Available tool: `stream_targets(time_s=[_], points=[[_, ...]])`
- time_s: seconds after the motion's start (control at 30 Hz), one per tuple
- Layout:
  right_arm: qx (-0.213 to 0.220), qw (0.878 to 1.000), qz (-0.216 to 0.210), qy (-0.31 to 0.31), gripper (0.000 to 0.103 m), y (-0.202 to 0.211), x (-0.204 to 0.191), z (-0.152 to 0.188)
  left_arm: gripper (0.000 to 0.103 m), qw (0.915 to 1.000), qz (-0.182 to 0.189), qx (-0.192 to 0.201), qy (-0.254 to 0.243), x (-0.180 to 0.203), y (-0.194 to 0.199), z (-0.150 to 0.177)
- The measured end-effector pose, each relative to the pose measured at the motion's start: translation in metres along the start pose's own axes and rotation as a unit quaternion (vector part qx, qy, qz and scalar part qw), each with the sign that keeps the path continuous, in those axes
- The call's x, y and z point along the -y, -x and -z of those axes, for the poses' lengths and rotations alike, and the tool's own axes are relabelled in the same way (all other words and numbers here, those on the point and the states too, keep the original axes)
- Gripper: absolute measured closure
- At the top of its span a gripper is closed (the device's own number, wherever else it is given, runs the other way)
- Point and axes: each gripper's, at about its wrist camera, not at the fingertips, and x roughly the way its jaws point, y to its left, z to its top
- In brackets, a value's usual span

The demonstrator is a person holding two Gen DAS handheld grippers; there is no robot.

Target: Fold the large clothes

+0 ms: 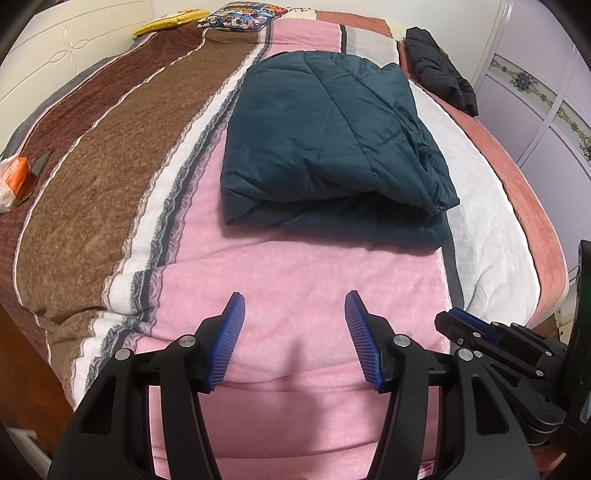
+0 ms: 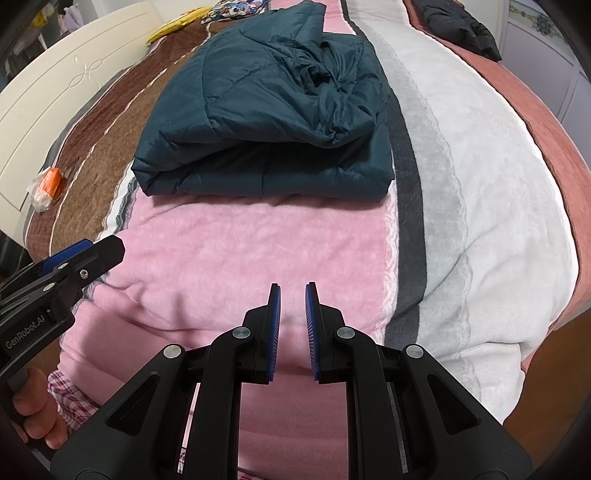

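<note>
Bedroom scene: bed (image 1: 280, 280) covered by a striped blanket in brown, white, pink, grey and salmon bands, pale headboard on the left, lilac wardrobe doors on the right.

Task item: dark teal quilted jacket (image 1: 328, 147), already folded into a thick rectangular bundle, lying on the pink band straight ahead of both tools. Long axis runs away from the cameras, toward the far end of the bed. Near edge is the stacked fold; the near right corner looks bunched and rides a bit proud of the layer below.

Left hand-held gripper (image 1: 294, 334): jaws spread wide, holding nothing, hovering over bare pink blanket, well short of the bundle.

Right hand-held gripper (image 2: 293, 325): jaws nearly together with a narrow gap, nothing between them, also over pink blanket and clear of the jacket.

Key relation: the jacket sits dead ahead and slightly right in the left view, ahead and slightly left in the right view, so it lies between the two tools. Neither is clearly nearer; they hang side by side.

Judgement: fold looks essentially done. If any tidy-up remains, it's the bunched right corner, which the right tool reaches more directly.

Other stuff, not involved: second dark garment (image 1: 439, 66) at the far right edge, yellow item (image 1: 170, 20) and patterned cushion (image 1: 240, 14) at the far end, orange-and-white packet (image 1: 13, 182) at the left.
</note>
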Motion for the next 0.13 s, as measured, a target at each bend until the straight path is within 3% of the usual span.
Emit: stream_targets(time_s=[0.13], points=[[-0.002,1.0,0.0,-0.001,0.088,-0.0005,0.0007,0.0006,0.047,1.0,0.0,-0.001,0.0,-0.0005,-0.0001,-0.001]])
